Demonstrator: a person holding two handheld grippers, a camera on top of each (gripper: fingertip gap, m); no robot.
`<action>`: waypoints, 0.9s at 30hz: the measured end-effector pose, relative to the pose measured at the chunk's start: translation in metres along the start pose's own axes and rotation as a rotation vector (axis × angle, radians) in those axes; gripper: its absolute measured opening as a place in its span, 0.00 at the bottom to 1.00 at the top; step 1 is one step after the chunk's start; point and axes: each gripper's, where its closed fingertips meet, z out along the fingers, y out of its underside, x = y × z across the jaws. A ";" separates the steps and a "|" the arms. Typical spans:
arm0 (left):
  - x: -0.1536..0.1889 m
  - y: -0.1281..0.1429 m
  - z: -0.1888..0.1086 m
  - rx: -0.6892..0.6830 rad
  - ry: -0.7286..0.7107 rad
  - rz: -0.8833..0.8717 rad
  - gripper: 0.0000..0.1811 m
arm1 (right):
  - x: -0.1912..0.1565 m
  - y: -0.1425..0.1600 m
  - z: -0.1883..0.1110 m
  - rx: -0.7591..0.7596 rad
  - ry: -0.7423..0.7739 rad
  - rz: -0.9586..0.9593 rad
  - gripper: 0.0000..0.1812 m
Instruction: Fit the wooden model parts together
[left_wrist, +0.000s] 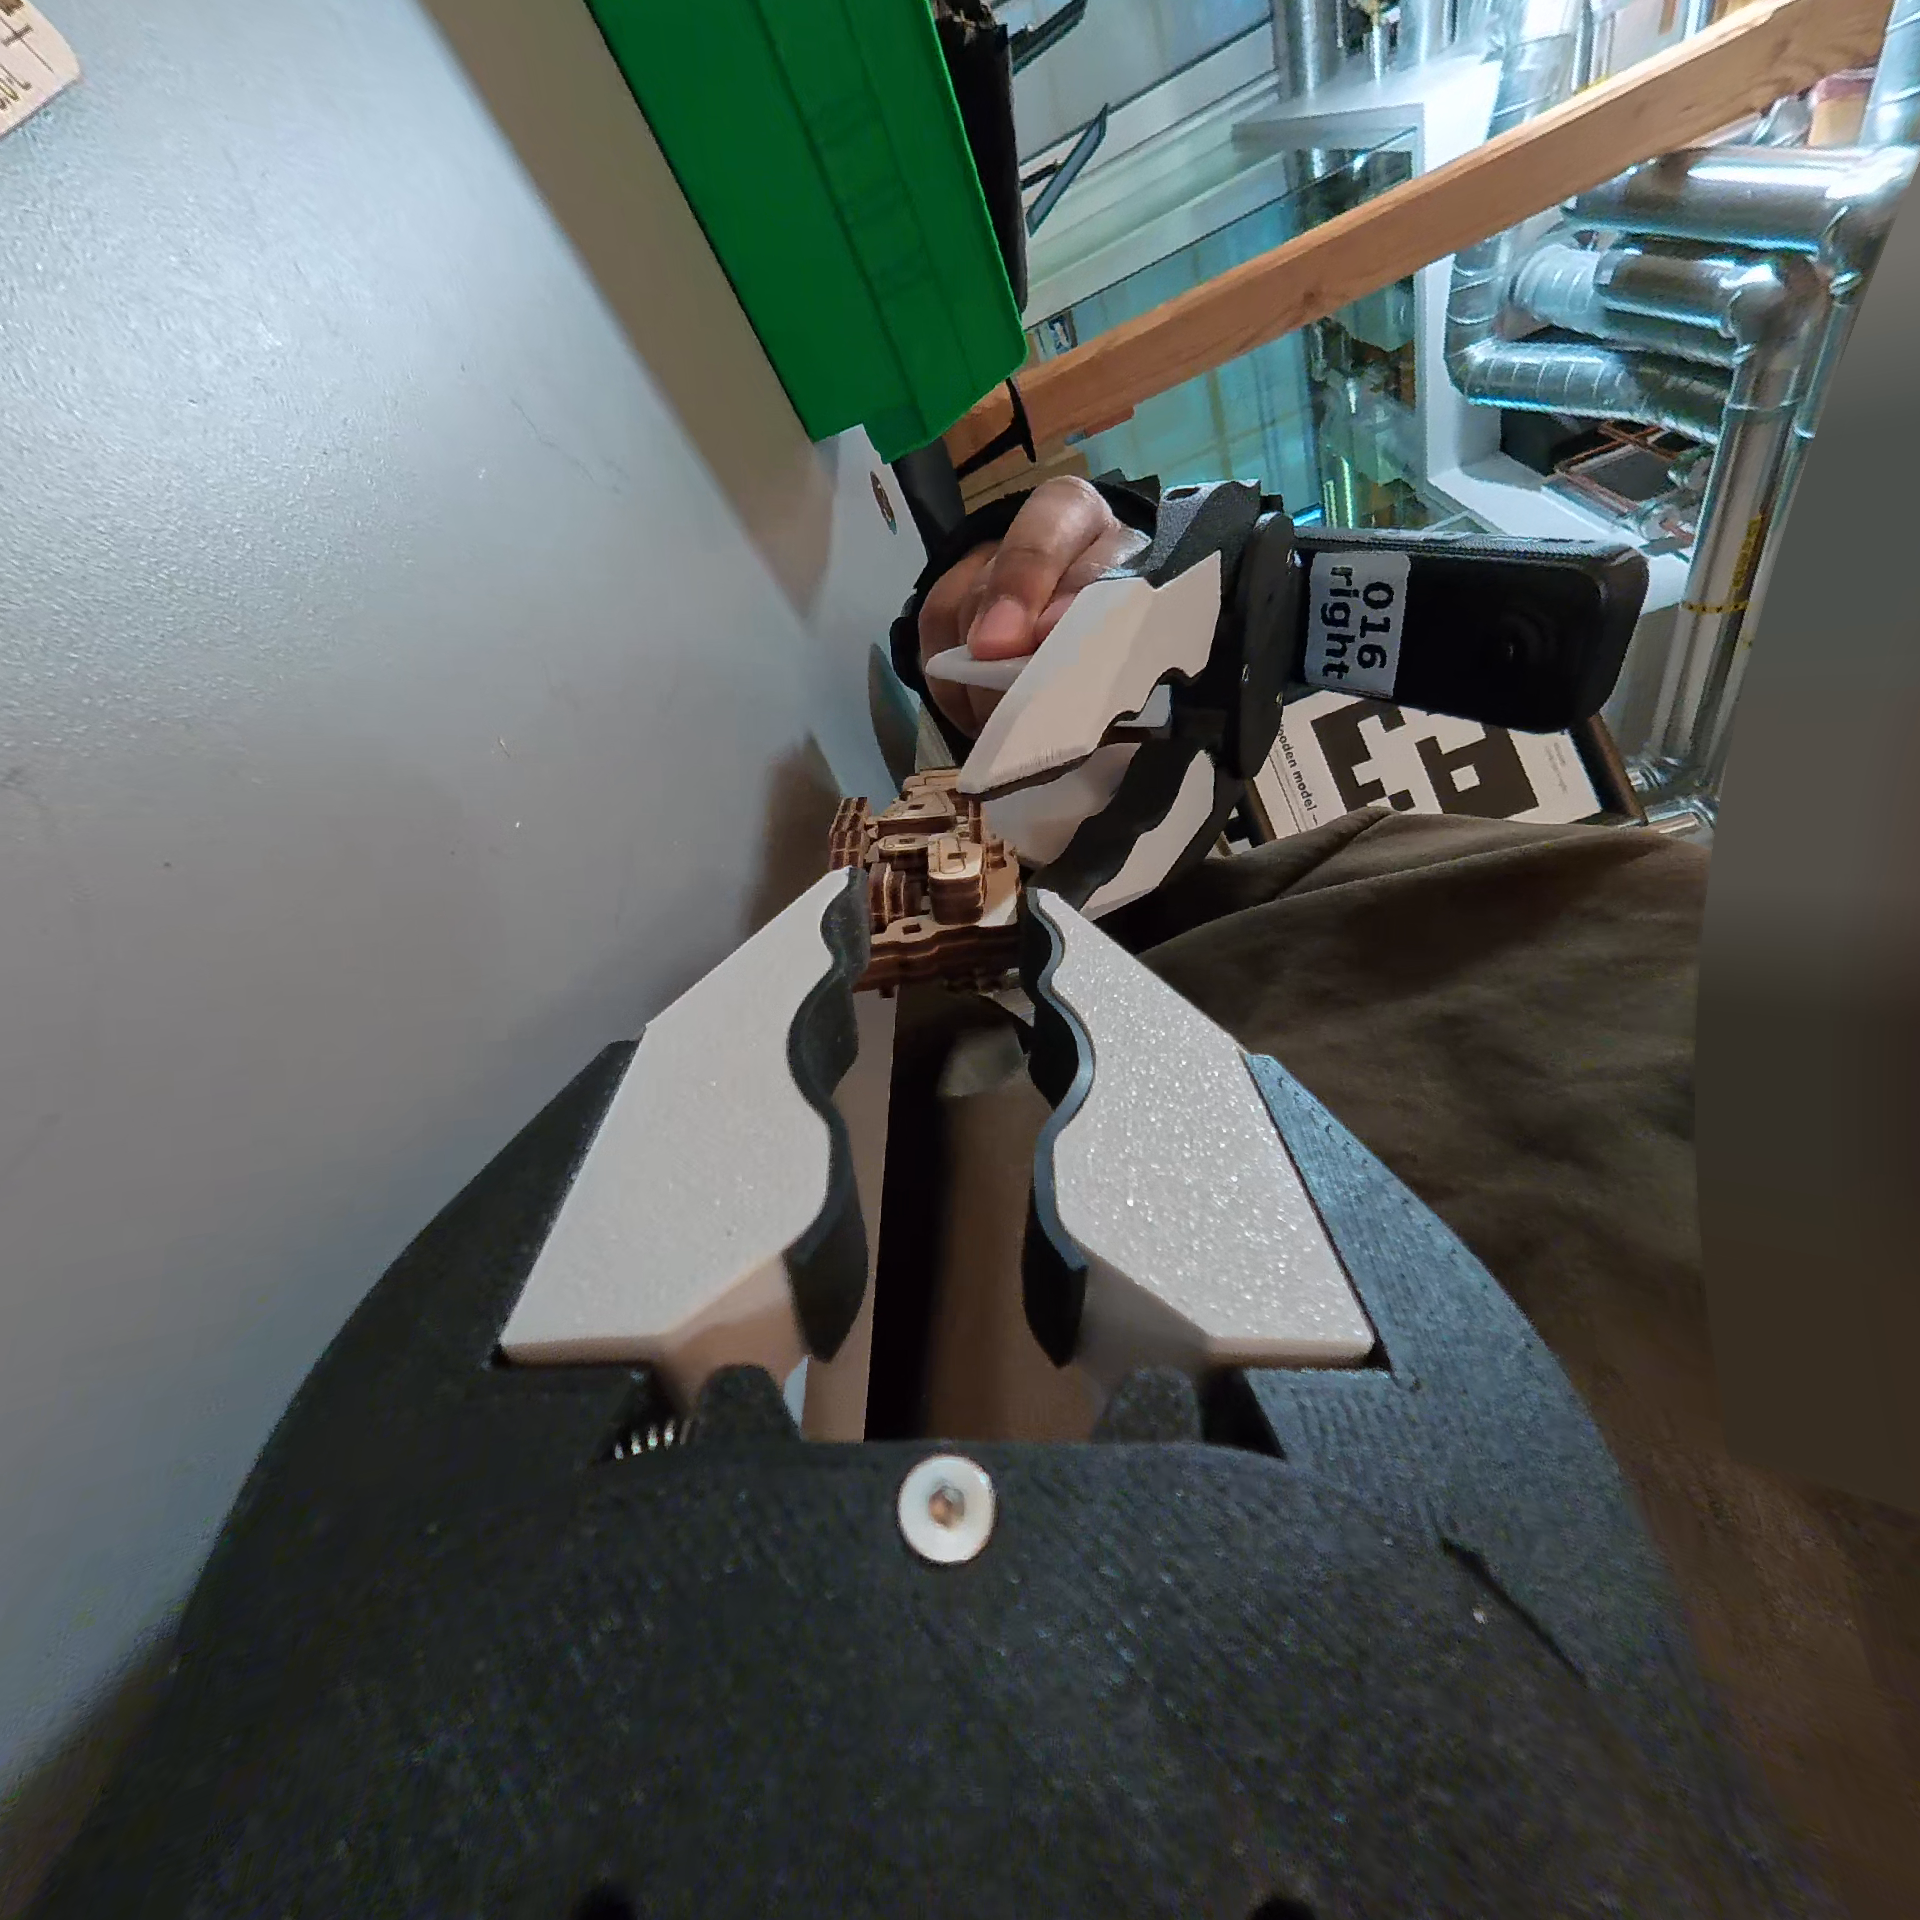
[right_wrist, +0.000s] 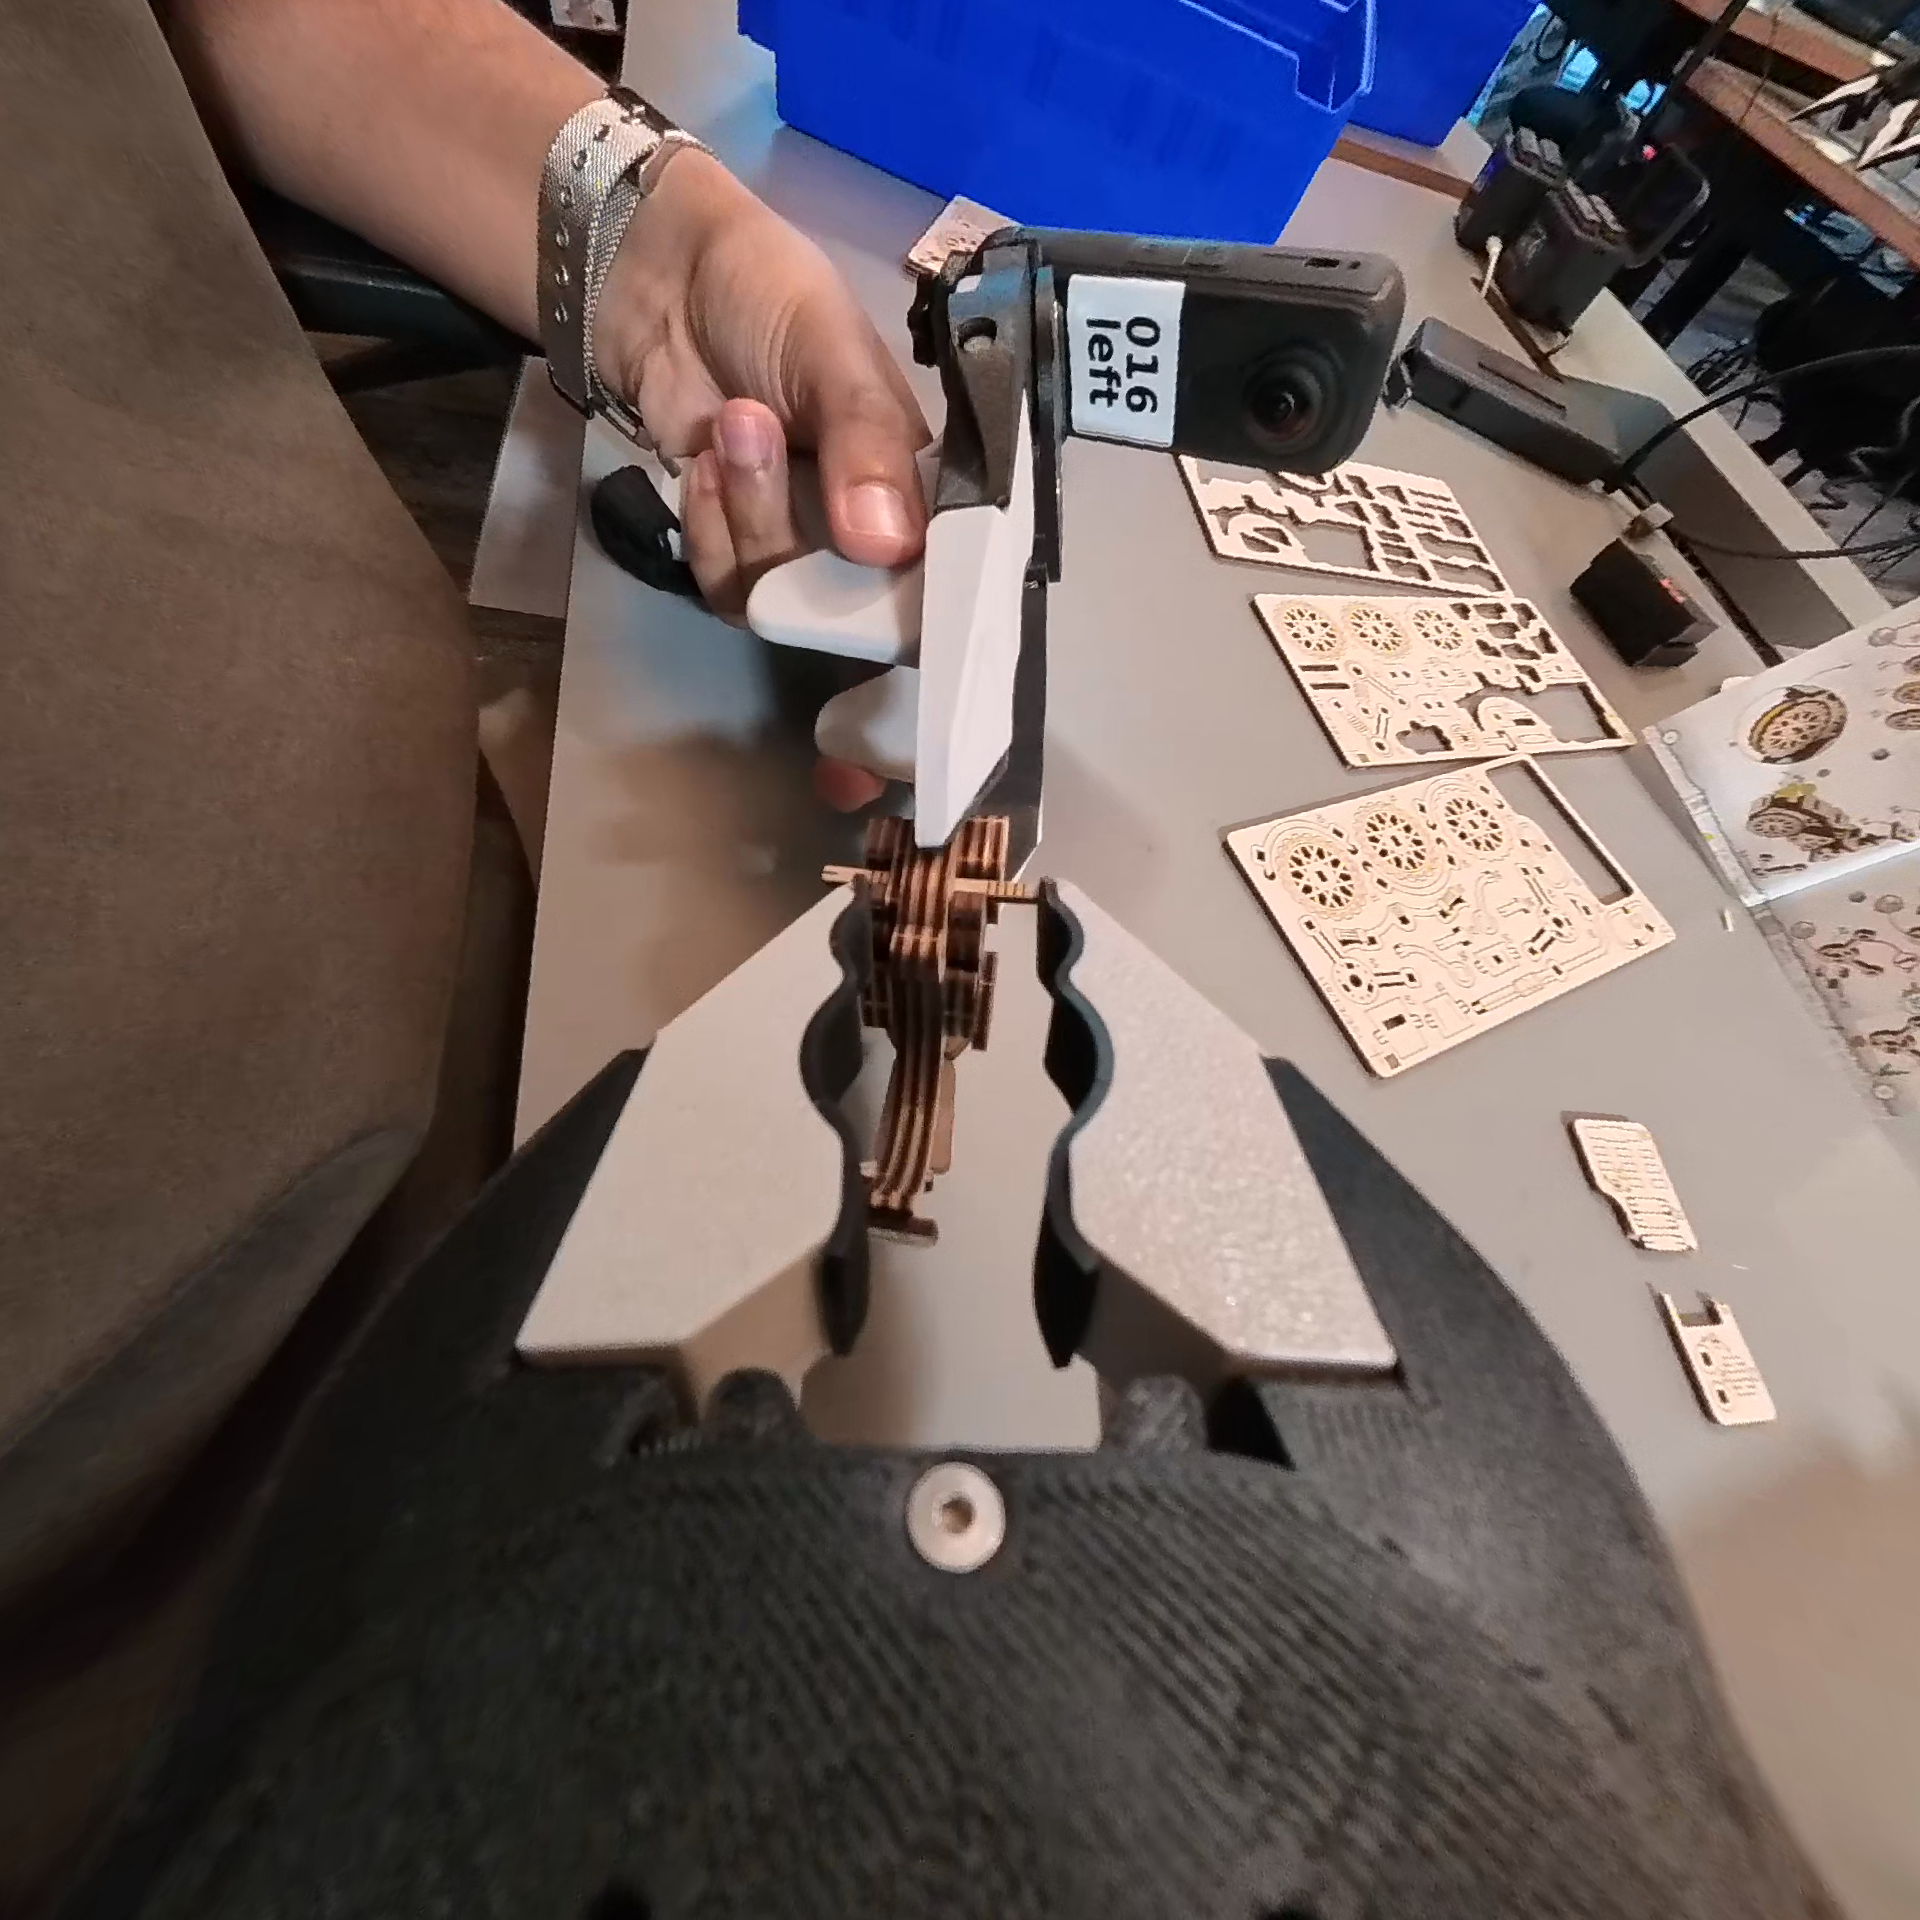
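Note:
A small layered wooden model (left_wrist: 935, 904) hangs in the air between both grippers, above the grey table's near edge. My left gripper (left_wrist: 943, 906) is shut on it, one pad on each side. In the right wrist view the model (right_wrist: 925, 997) lies between my right gripper's (right_wrist: 945, 904) fingers. Its body rests against the left pad, and a thin axle pin reaches the right tip. The left gripper (right_wrist: 977, 842) comes down from above there and pinches the model's top. The right gripper (left_wrist: 997, 821) also shows in the left wrist view, its tips at the model's far side.
On the grey table (right_wrist: 1143, 727), three laser-cut wooden sheets (right_wrist: 1444, 914) lie to the right, with two small loose pieces (right_wrist: 1636, 1184) nearer. A printed instruction sheet (right_wrist: 1818, 748) lies far right. A blue bin (right_wrist: 1039, 104) stands behind, a green bin (left_wrist: 831, 208) opposite. The person's body (right_wrist: 208, 727) is close on the left. The tips of both grippers are at nearly the same place.

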 end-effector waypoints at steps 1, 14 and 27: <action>0.000 0.000 0.000 0.000 0.001 0.000 0.14 | 0.000 0.000 0.000 0.000 0.000 0.000 0.17; 0.001 0.001 0.001 -0.005 0.006 0.004 0.14 | -0.001 0.000 -0.001 -0.006 -0.022 0.025 0.17; -0.001 -0.009 -0.005 0.044 0.013 -0.025 0.14 | 0.003 0.000 0.002 -0.002 0.052 -0.023 0.31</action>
